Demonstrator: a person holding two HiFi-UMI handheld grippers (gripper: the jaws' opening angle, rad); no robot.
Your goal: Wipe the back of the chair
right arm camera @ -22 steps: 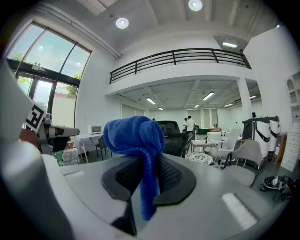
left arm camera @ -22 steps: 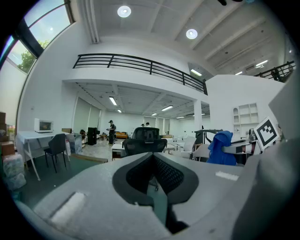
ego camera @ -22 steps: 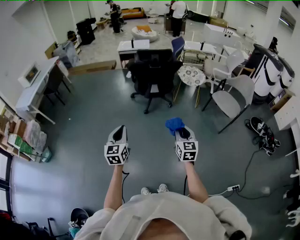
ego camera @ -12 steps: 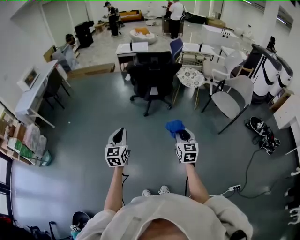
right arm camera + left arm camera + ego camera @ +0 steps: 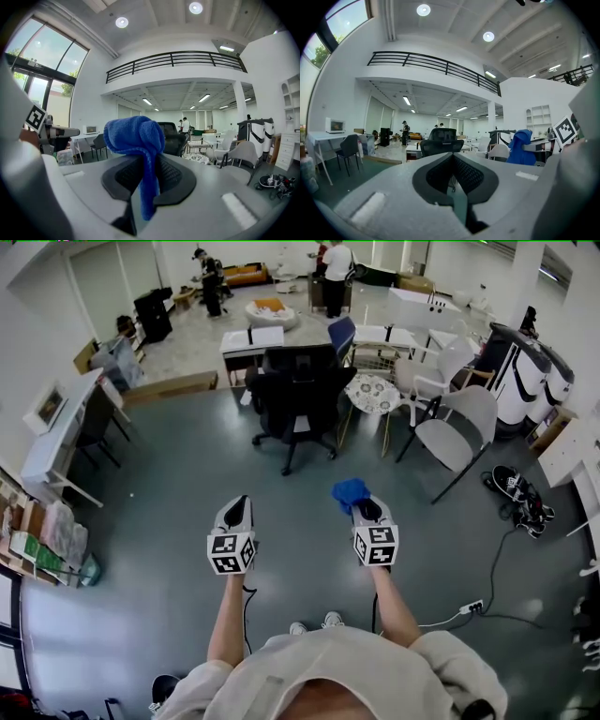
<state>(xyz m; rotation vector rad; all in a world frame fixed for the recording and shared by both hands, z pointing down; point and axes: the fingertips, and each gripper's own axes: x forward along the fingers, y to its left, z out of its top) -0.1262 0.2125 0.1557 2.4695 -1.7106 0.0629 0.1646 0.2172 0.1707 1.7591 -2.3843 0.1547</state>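
Bare grey floor [image 5: 187,474] lies open from the person's feet to the black office chair [image 5: 298,390] straight ahead, with nothing in between. A desk [image 5: 251,337] stands close behind the chair. A small round table [image 5: 375,392] and white chairs [image 5: 452,435] crowd its right side. A power strip [image 5: 472,607] lies on the floor at right.
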